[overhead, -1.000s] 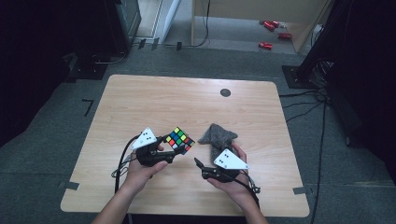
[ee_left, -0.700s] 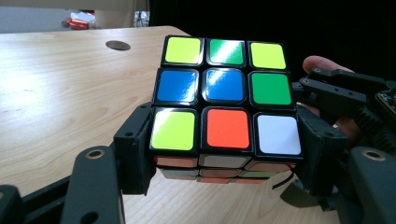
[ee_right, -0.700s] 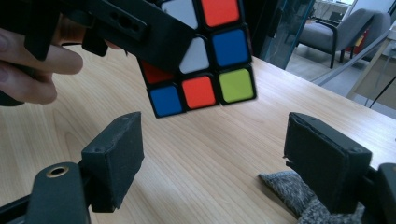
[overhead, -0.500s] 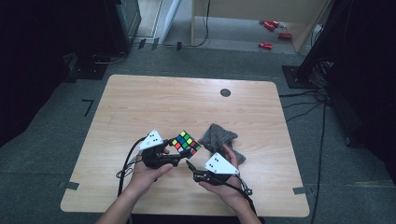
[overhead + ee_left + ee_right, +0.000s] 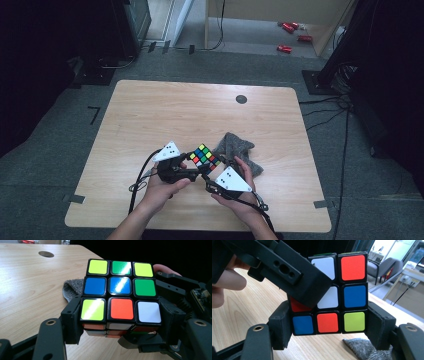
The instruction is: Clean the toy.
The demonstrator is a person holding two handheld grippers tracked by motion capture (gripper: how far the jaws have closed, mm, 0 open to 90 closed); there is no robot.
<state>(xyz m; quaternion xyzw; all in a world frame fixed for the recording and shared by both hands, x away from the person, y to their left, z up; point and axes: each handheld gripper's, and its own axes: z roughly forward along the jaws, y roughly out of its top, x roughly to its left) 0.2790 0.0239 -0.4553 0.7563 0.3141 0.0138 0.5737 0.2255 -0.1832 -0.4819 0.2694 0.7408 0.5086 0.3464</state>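
Note:
A scrambled Rubik's cube (image 5: 204,158) is held just above the wooden table (image 5: 150,110), near its front edge. My left gripper (image 5: 196,171) is shut on the cube's lower layer; in the left gripper view the cube (image 5: 120,297) sits between my jaws (image 5: 121,325). My right gripper (image 5: 209,176) is shut on the same cube from the opposite side. In the right gripper view its jaws (image 5: 329,327) clamp the bottom row of the cube (image 5: 347,305), and the left gripper's jaw covers the upper left of that face.
A crumpled grey cloth (image 5: 235,150) lies on the table just right of and behind the cube, also seen as cloth (image 5: 72,288) and cloth (image 5: 364,347). A dark round hole (image 5: 241,99) is near the far edge. Cables trail from both grippers toward the front edge.
My right gripper has moved left from beside the cloth to the cube and shut on it. The left gripper and the cube have shifted slightly right and nearer.

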